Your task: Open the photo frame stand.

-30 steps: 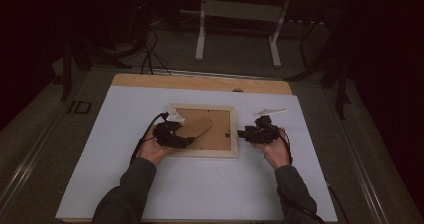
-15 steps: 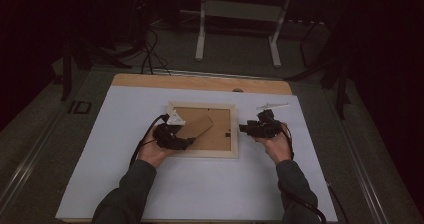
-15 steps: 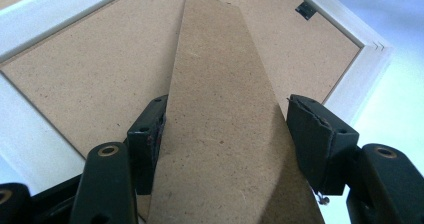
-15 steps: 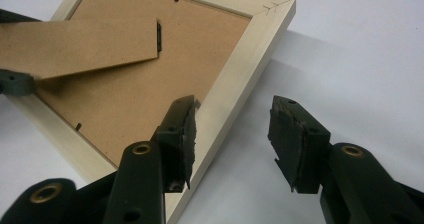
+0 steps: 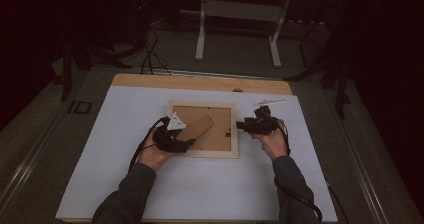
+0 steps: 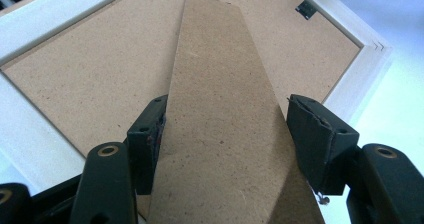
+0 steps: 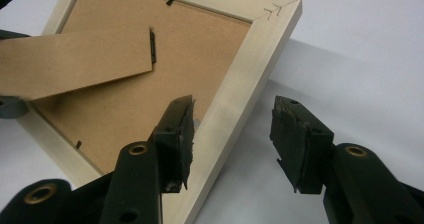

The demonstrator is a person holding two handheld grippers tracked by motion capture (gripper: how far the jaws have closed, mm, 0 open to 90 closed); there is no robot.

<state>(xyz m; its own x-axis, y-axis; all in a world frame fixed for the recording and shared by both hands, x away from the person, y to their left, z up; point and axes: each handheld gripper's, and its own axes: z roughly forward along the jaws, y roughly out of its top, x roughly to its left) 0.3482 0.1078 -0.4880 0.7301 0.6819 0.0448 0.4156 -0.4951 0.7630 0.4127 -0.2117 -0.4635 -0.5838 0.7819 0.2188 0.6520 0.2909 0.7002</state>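
Dim lab: cables [image 5: 150,54], metal stand [image 5: 240,14]

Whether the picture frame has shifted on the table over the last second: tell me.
No. The picture frame lies where it did, its far edge just as close to the wooden strip along the table's far side.

One picture frame [image 5: 202,154] lies face down on the counter [image 5: 125,184], at its centre. One cardboard stand flap [image 6: 220,134] rises from the frame's back. One white sheet [image 5: 210,194] covers the counter. Two tongs are in hand: the left tongs [image 5: 187,143] at 9 o'clock of the frame and the right tongs [image 5: 240,126] at 3 o'clock. Small black clips [image 7: 170,2] on the backing number at least three.
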